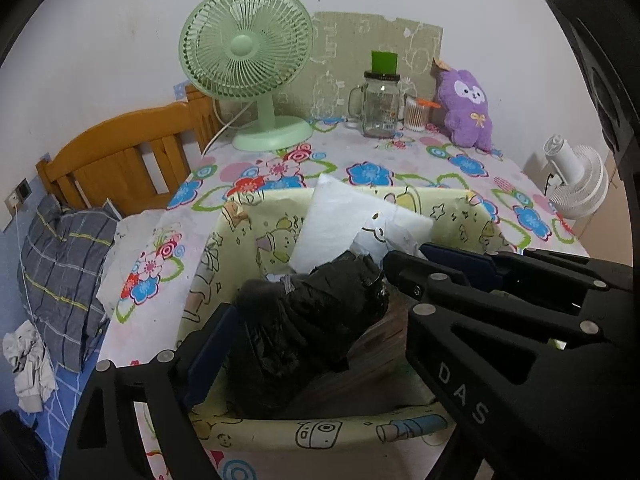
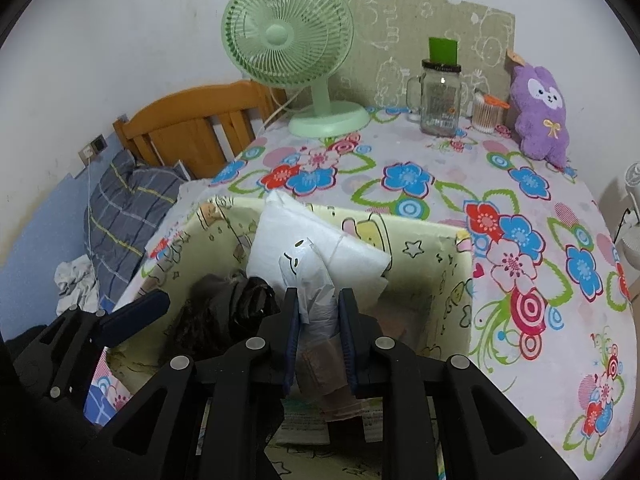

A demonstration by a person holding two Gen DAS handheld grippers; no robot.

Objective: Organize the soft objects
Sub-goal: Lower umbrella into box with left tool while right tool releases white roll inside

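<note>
Here, left gripper (image 1: 320, 300) fingers spread wide, black plastic bundle (image 1: 316, 320) lying loose between them inside the cartoon-print bin (image 1: 320, 434). Right gripper (image 2: 319, 320) pinches a clear plastic bag (image 2: 316, 300) over the bin.

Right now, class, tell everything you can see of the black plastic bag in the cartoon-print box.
The black plastic bag is a crumpled, glossy bundle with a knotted, scrunched end pointing up and right. It looks like thin film, soft and creased. It lies tilted inside the pale yellow cartoon-print box, below a white packet. The left gripper straddles it with jaws wide; whether the pads touch it is unclear. In the right wrist view it sits left of the clear bag the right gripper pinches.
</note>
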